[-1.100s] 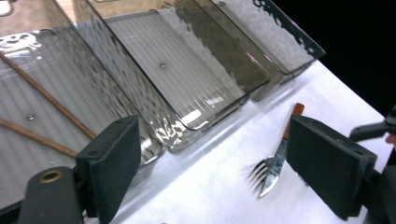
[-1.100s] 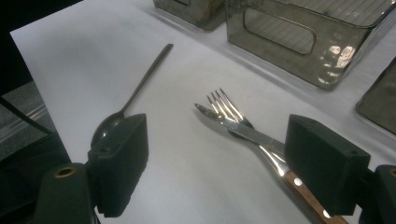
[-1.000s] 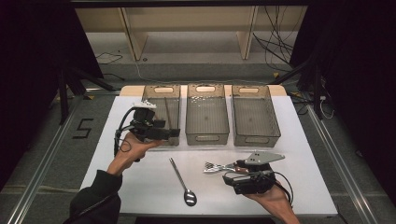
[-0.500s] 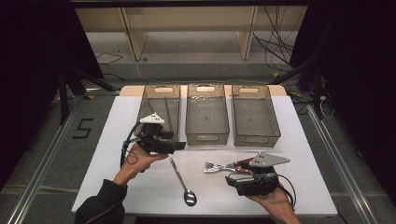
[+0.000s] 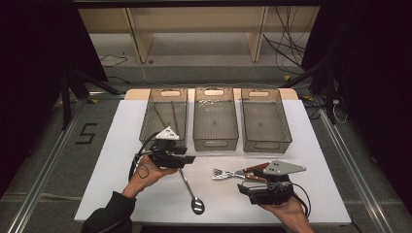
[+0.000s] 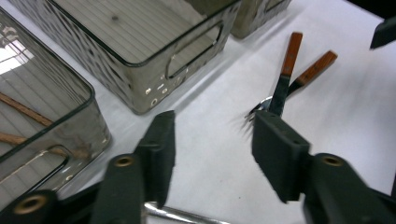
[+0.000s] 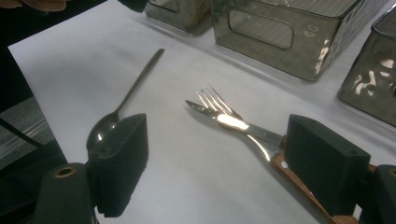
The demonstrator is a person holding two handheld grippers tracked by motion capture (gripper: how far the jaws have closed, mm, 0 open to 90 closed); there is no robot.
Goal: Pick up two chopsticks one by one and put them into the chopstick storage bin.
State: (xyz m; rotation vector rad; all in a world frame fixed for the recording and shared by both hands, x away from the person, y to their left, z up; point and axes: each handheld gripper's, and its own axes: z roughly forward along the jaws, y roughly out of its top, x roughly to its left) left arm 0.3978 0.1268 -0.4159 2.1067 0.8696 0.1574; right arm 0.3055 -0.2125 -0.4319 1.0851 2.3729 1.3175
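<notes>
Closing over the long silver metal spoon (image 5: 188, 184) at lower centre, the left gripper (image 5: 187, 159) has dropped from the smoky plastic bins (image 5: 215, 119); its jaws have just been narrowing, not yet clamped. Pickup seems imminent. The right gripper (image 5: 243, 187) waits open.

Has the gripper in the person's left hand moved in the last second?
Yes. The left gripper came down from beside the left bin toward the spoon handle, its jaws closing, not yet pressing it.

One mark readable: black "5" (image 5: 86, 133) on grey floor (image 5: 58, 160), well left of my left gripper (image 5: 187, 159).
</notes>
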